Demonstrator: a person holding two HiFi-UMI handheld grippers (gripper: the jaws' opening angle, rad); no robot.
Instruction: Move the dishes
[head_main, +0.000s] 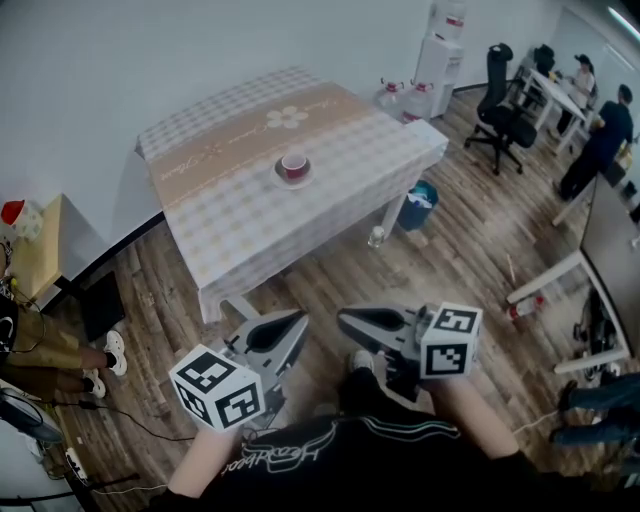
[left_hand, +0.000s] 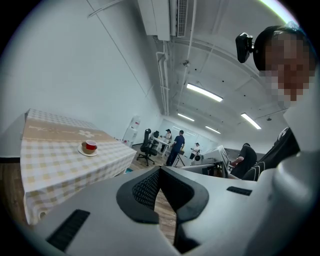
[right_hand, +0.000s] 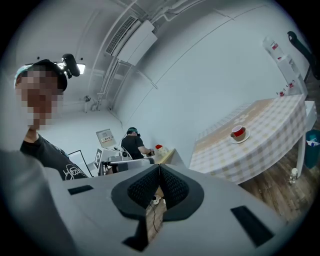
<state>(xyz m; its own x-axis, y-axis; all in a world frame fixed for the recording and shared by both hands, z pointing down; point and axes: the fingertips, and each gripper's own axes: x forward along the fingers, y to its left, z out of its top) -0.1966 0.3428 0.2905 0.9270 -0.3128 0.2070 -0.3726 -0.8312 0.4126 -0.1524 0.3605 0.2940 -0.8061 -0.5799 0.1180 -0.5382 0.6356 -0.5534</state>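
A red cup on a white saucer (head_main: 293, 168) sits near the middle of a table with a checked cloth (head_main: 240, 215); it also shows as the cup and saucer (left_hand: 89, 147) in the left gripper view and the cup and saucer (right_hand: 239, 134) in the right gripper view. Both grippers are held close to my body, well short of the table. My left gripper (head_main: 298, 322) is shut with nothing between its pads (left_hand: 150, 187). My right gripper (head_main: 345, 318) is shut and empty too, its tips meeting (right_hand: 160, 186). The two grippers point towards each other.
A teal bin (head_main: 418, 205) and a small bottle (head_main: 376, 237) stand on the wooden floor by the table's right leg. Water jugs (head_main: 402, 98) and a dispenser sit behind. An office chair (head_main: 500, 115) and people at desks are at the right. A low bench (head_main: 38, 250) lies left.
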